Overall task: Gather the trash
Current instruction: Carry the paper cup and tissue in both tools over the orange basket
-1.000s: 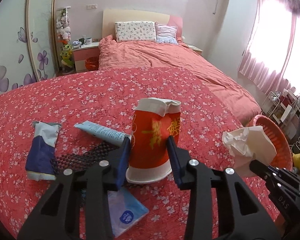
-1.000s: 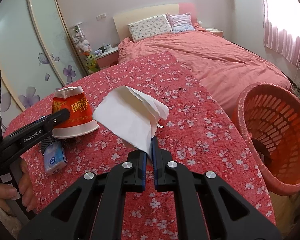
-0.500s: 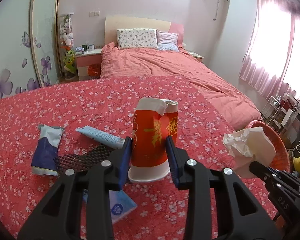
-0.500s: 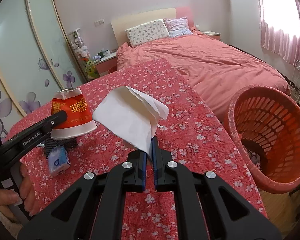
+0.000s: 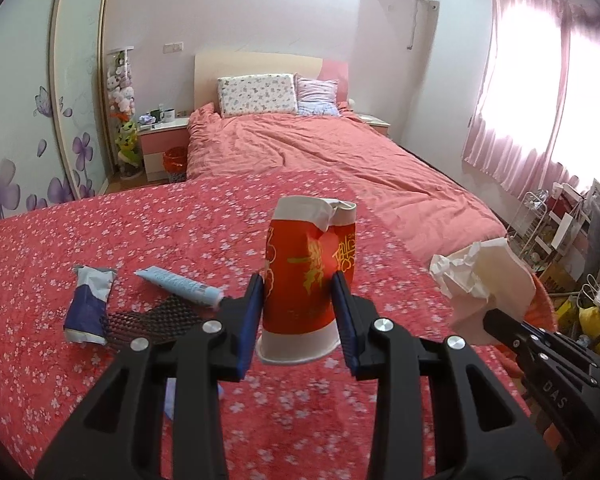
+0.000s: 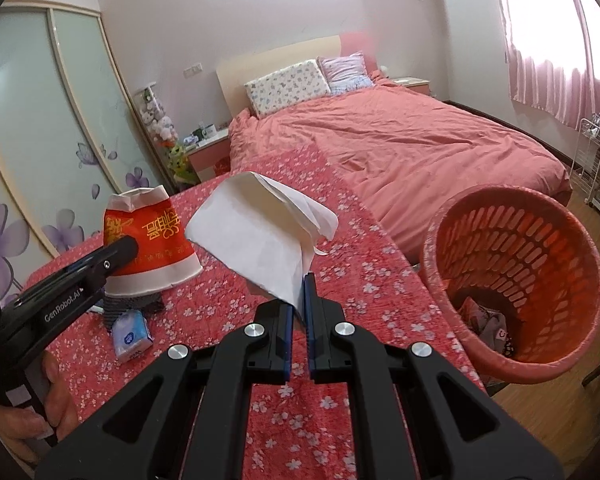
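Holding one crushed red paper cup (image 5: 308,280) upside down between its blue pads, our left gripper (image 5: 298,312) is closed against the cup's sides, and the cup's white rim sits clear of the floral red cover (image 5: 180,220) below. Our right gripper (image 6: 298,316) is nearly closed, pinching one white tissue (image 6: 260,232) that stands up above its fingers. Just right of it we see one orange slotted basket (image 6: 512,240) with some scraps at its bottom, its mouth tilted toward us beside the cover's right edge. Four pieces lie on the cover to the left: one blue-and-white pouch (image 5: 89,304), one light blue tube (image 5: 180,285), one black mesh piece (image 5: 152,320) and one small blue tissue pack (image 6: 131,334). Between the grippers and the basket, the cover is bare.
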Available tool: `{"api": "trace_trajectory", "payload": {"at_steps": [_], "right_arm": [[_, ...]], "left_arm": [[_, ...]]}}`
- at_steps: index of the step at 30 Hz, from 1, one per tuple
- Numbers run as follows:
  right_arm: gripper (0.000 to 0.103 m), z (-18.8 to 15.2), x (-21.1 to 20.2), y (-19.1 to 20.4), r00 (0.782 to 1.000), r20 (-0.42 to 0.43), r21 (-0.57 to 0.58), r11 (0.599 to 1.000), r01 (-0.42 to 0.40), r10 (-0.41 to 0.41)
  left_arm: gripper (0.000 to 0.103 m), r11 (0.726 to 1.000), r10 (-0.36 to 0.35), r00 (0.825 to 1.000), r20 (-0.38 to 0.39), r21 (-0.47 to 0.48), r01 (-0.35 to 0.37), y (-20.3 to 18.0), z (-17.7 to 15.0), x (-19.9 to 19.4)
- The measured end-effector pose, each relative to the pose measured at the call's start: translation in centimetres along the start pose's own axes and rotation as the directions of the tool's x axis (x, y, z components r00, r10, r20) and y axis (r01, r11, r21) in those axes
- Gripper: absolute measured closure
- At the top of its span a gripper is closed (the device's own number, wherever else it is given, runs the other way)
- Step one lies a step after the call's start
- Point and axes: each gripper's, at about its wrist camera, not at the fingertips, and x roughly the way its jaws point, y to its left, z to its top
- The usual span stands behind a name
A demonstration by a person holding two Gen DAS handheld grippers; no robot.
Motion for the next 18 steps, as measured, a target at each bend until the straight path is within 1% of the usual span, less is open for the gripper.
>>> {"api": "trace_trajectory", "payload": {"at_steps": [5,11,18], "right_arm": [[0.098,0.4,-1.3,-1.1,0.999,0.032,0.025,1.0,0.011,-0.012],[0.098,0.7,-2.6,-3.1,0.997,0.064,0.054,0.997,0.049,-0.053],[0.098,0.7,-3.9,-6.3,0.992,0.085,0.105,0.991,0.087,-0.096]], "left_arm": [[0.068,0.999,-0.031,0.999,0.015,0.015,0.031,-2.0,0.2,-1.0],[0.068,0.997,-0.076,0.997,0.022,0.033,0.075,-4.4,0.3,-1.7],[0.068,0.989,-0.135,0.991,0.019,0.06,0.133,-7.7,0.2,-1.9]]}}
